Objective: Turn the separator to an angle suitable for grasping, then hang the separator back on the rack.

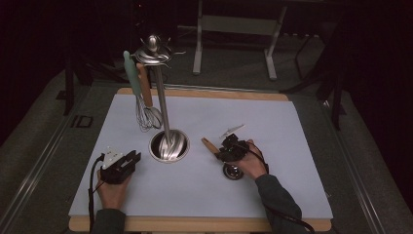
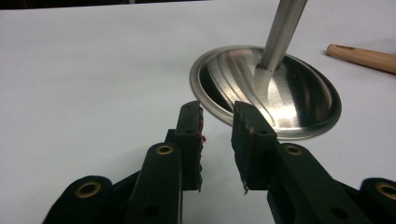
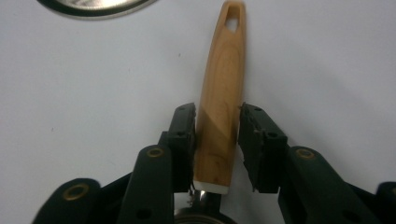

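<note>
On the table, right tool (image 3: 217, 135) stands apart around the wooden handle (image 3: 221, 107), left tool (image 2: 217, 140) apart

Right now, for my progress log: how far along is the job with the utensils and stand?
Done: a whisk and a teal-handled utensil hang on the stand. In hand: the right gripper straddles the wooden handle lying on the table, jaws open. Still to do: probably gripping and hanging it.
</note>
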The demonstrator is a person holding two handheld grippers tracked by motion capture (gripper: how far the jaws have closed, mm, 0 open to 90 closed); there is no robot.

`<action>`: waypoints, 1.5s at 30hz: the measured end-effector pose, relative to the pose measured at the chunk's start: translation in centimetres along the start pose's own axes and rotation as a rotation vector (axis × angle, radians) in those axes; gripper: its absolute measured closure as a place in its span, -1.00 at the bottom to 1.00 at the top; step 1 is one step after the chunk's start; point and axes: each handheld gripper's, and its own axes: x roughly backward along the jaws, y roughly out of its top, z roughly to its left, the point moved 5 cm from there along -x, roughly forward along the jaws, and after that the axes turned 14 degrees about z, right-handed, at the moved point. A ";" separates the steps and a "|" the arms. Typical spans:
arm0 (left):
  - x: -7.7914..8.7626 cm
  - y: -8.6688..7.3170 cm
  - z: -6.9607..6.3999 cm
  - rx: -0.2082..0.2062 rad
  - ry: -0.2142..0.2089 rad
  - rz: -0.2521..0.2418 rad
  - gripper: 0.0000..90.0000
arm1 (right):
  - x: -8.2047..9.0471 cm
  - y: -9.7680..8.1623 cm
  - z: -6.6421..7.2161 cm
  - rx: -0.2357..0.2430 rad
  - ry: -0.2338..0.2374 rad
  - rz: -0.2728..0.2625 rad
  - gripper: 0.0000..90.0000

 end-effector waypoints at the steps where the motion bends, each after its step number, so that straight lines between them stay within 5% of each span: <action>1: 0.0 0.0 0.0 0.000 0.000 0.000 0.63 | -0.2 0.0 0.0 -0.008 0.004 0.007 0.45; 14: -0.1 0.0 0.0 0.002 0.001 0.004 0.62 | 0.4 -1.8 -1.3 -0.059 -0.006 0.044 0.50; 19: -0.1 0.0 0.0 0.000 0.003 0.009 0.62 | 1.1 -3.3 -3.3 -0.110 -0.031 0.047 0.50; 27: -0.1 0.0 0.0 -0.002 0.003 0.008 0.62 | 1.5 -3.7 -3.5 -0.096 -0.017 0.083 0.49; 35: -0.1 0.0 0.0 -0.001 0.004 0.008 0.62 | 2.3 -3.9 -3.6 -0.115 0.072 0.096 0.55; 45: -0.1 0.0 0.0 -0.002 0.006 0.008 0.61 | 2.4 -4.0 -3.8 -0.138 0.108 0.121 0.56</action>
